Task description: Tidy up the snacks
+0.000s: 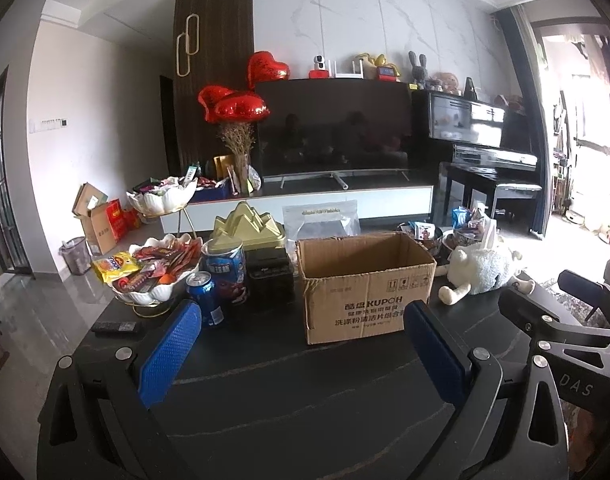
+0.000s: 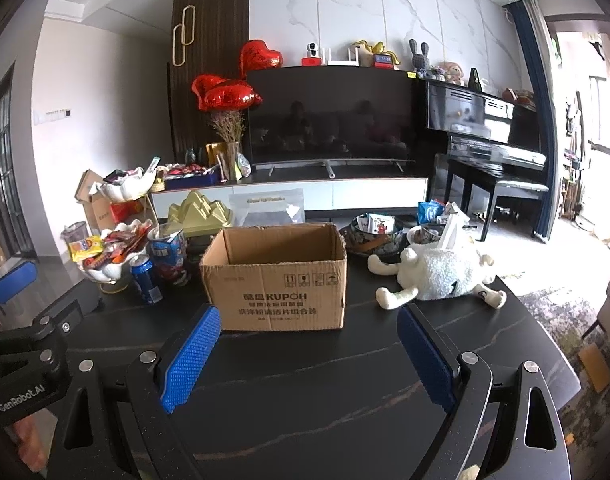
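The dark worktop (image 2: pixel 305 400) carries an open, empty cardboard box (image 2: pixel 277 280) at its middle, with a white plush sheep (image 2: pixel 445 272) lying to the right of the box. Left of the box stands a white shell-shaped bowl (image 1: pixel 153 280) heaped with snacks (image 1: pixel 157 260), and a blue can (image 1: pixel 205 298) sits between bowl and box. In front of the box, the left claw (image 1: pixel 301 344) and right claw (image 2: pixel 307 352) both gape wide with nothing between their blue pads.

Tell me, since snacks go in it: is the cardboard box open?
Open: the cardboard box has no flaps covering its top, and its bare inner walls show.
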Available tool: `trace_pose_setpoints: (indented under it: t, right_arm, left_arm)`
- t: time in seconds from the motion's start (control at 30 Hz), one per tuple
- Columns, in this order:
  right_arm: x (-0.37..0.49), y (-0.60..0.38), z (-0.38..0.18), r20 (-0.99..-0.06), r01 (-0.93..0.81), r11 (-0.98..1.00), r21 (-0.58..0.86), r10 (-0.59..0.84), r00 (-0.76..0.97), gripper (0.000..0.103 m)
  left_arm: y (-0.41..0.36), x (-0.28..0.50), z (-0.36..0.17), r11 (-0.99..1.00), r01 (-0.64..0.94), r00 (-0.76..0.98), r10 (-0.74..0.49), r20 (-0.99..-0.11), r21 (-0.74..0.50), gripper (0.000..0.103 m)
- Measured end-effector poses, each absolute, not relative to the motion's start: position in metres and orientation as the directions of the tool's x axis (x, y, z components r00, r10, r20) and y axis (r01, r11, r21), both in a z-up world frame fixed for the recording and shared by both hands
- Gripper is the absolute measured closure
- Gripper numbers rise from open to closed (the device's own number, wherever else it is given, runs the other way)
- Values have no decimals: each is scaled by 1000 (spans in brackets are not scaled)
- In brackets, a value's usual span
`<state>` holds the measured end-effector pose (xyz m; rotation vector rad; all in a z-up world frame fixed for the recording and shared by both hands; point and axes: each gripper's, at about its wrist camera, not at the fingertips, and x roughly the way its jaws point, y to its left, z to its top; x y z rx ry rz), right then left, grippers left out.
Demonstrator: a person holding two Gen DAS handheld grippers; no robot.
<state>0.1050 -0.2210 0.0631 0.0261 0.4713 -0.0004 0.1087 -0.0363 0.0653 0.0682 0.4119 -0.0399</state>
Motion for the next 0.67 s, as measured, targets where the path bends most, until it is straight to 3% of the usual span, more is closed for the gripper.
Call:
trace_pose_setpoints:
  t: [0.67]
  right_arm:
    - [100, -222, 62, -457, 5, 1000, 25, 7, 889, 12]
  left_arm:
    - [-40, 106, 62, 997, 63, 915, -36, -401, 53, 0]
